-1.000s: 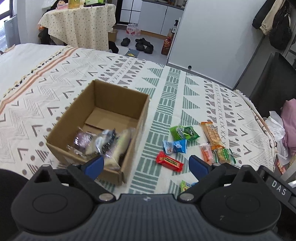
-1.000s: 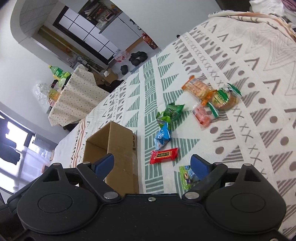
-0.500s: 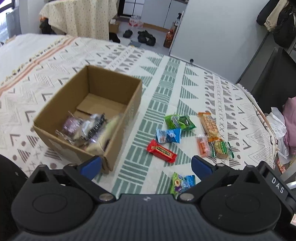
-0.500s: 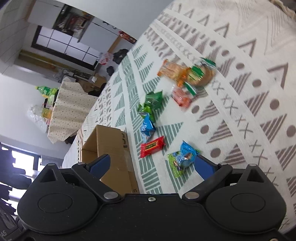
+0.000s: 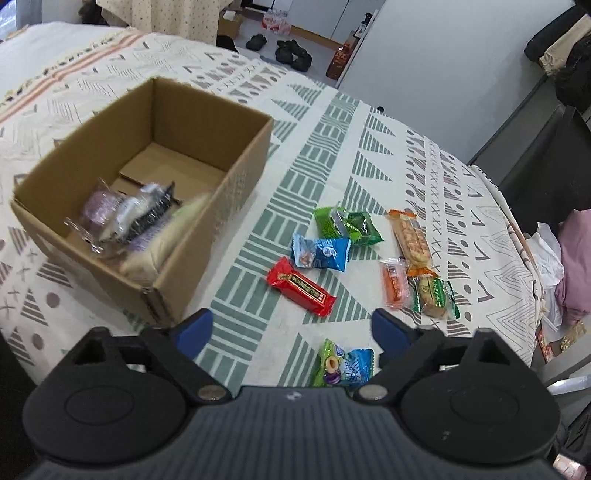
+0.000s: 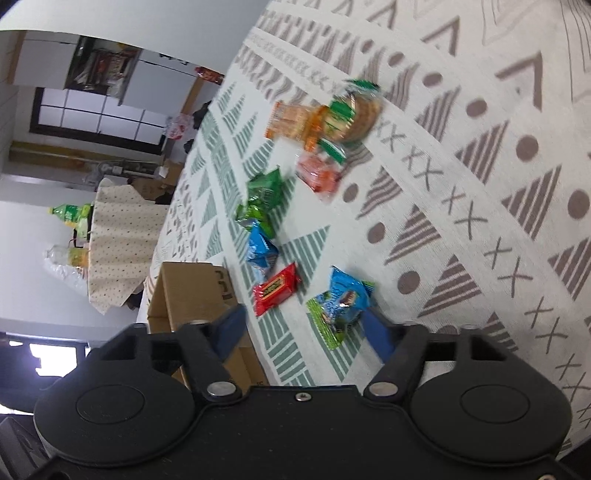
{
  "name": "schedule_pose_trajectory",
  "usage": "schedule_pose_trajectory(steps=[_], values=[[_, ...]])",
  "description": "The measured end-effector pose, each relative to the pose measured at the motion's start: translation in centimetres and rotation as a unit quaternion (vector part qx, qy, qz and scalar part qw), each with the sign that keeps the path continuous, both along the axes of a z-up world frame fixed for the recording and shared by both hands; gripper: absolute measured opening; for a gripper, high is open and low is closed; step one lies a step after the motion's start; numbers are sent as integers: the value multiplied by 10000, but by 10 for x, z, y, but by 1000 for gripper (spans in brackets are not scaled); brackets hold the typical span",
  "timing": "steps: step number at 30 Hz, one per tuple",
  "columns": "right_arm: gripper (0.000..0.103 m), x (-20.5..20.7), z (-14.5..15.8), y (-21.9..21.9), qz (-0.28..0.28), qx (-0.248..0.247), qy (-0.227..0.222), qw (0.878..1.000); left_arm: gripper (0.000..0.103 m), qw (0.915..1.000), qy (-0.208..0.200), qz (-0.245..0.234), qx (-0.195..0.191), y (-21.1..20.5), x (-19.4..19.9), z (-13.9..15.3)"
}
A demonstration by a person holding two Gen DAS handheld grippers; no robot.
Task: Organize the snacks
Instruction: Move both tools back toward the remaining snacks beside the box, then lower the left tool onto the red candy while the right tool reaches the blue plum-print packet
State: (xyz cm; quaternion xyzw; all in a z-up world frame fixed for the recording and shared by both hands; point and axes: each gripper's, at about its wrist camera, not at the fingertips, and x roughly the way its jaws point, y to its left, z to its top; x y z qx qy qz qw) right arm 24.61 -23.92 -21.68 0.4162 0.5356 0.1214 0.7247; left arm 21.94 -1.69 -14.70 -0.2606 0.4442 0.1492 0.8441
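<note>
Nearest of all, the left gripper (image 5: 291, 328) hangs over the patterned cloth (image 5: 325, 155) with nothing between its blue pads; its jaws have just been closing a little yet stand wide apart. Its black housing cuts off the lower edge of a blue-and-green packet (image 5: 343, 365) lying just ahead. In the right wrist view the right gripper (image 6: 306, 328) has that same packet (image 6: 340, 302) between its pads; its jaws have just been closing, but a gap shows on the left side, and whether the right pad touches the wrapper is hard to tell through the blur.

Next out lies a red bar (image 5: 301, 288), then a blue packet (image 5: 319, 253) and a green packet (image 5: 347, 225) touching each other. To their right a small orange packet (image 5: 394, 282), a green-trimmed biscuit (image 5: 434, 295) and a long orange cracker pack (image 5: 412, 240) lie close together, the last two overlapping at one end.

Left of the red bar stands an open cardboard box (image 5: 240, 162). Several wrapped snacks (image 5: 129, 218) are piled in its near corner, smeared by motion, so how many there are cannot be made out.

Beyond the cloth's far edge, shoes (image 5: 291, 55) lie on the floor; a dotted tablecloth (image 5: 177, 14) is cut off by the frame's top.
</note>
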Motion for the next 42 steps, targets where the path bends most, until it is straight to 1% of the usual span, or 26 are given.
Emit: schedule_pose_trajectory(steps=[2,6,10,11,12,14,16,18,20,21,22,24,26,28,30,33,36,38,40,42], values=[[53,1,-5,2,6,11,78,10000,81,9999,18,26,-112,2,3,-7],[52,5,-17,9,-21,-6,266,9996,80,9995,53,45,-307,6,12,-18],[52,9,-26,17,-32,-22,369,9993,80,9994,63,-16,-350,7,23,-26],[50,11,-28,18,-36,-61,387,9992,80,9993,80,-12,-367,8,26,-28],[45,13,-30,19,-35,-98,407,9991,80,9992,94,-8,-386,9,29,-31],[42,17,-35,20,-81,-179,469,9987,79,9991,108,-8,-407,11,34,-35],[42,20,-37,19,-160,-261,492,9983,79,9990,125,-35,-436,12,40,-40],[42,23,-36,17,-219,-321,449,9982,77,9987,160,-53,-477,12,45,-46],[42,26,-36,18,-190,-364,412,9983,70,9984,207,-78,-530,12,51,-52],[41,28,-36,19,-163,-402,386,9983,69,9982,225,-90,-542,12,53,-54],[39,29,-36,21,-117,-464,337,9983,67,9982,238,-106,-547,12,55,-57],[27,32,-36,24,-4,-608,281,9978,66,9981,255,-110,-556,11,59,-60],[25,33,-35,25,64,-703,210,9973,65,9978,285,-59,-592,12,63,-65],[23,33,-30,26,135,-883,42,9960,64,9979,299,-28,-577,11,67,-68],[22,34,-27,27,139,-962,-41,9953,62,9979,319,60,-561,13,70,-71],[20,35,-23,22,62,-1048,-151,9944,59,9978,298,271,-520,16,72,-73],[17,35,-17,20,-11,-1294,-308,9911,55,9980,300,373,-401,16,76,-74],[17,35,-17,17,-26,-1391,-314,9898,53,9982,377,375,-266,14,80,-75],[18,36,-19,16,-27,-1367,-258,9903,52,9985,450,300,-103,10,84,-74],[22,37,-19,16,-5,-1321,-206,9910,51,9983,542,201,43,7,88,-75]])
